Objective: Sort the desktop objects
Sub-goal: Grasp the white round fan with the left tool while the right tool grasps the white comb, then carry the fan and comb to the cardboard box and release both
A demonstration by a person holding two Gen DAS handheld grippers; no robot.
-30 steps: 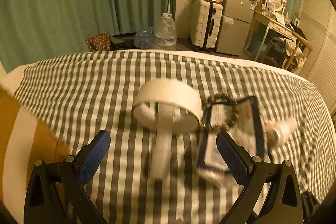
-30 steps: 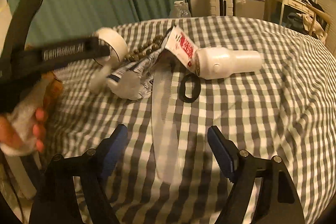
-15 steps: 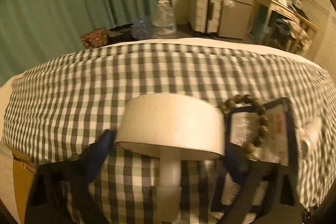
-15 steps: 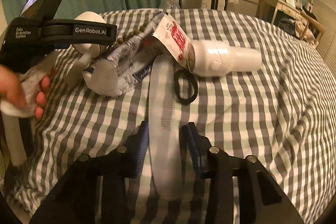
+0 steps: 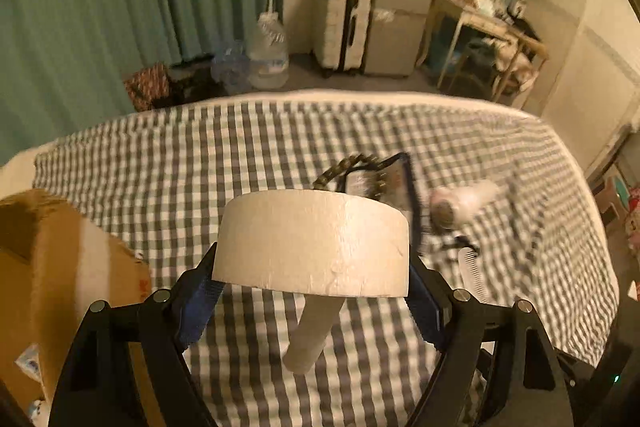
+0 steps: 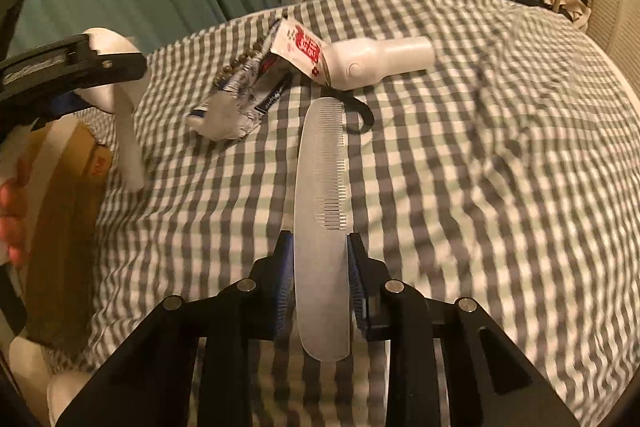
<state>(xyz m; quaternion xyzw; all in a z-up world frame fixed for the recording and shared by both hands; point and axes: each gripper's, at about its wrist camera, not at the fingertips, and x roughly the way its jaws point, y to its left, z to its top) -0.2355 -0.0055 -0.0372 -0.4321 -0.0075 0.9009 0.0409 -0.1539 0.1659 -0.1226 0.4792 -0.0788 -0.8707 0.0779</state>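
Observation:
In the left wrist view my left gripper is shut on a white round-headed thing with a handle, lifted above the checked bedspread; its handle hangs down. The right wrist view shows the same thing at far left. My right gripper is closing on a pale translucent comb, and both pads press its sides near the blunt end. The comb's far end points at a black hair tie. A white bottle, a crumpled snack packet and a bead bracelet lie beyond.
An open cardboard box stands at the bed's left edge, below the left gripper; a person's hand shows beside it. Past the bed are green curtains, a water jug, a suitcase and a dressing table.
My left gripper closed on the round-headed thing and raised it off the bedspread. My right gripper closed around the comb, whose near end now sits between the pads.

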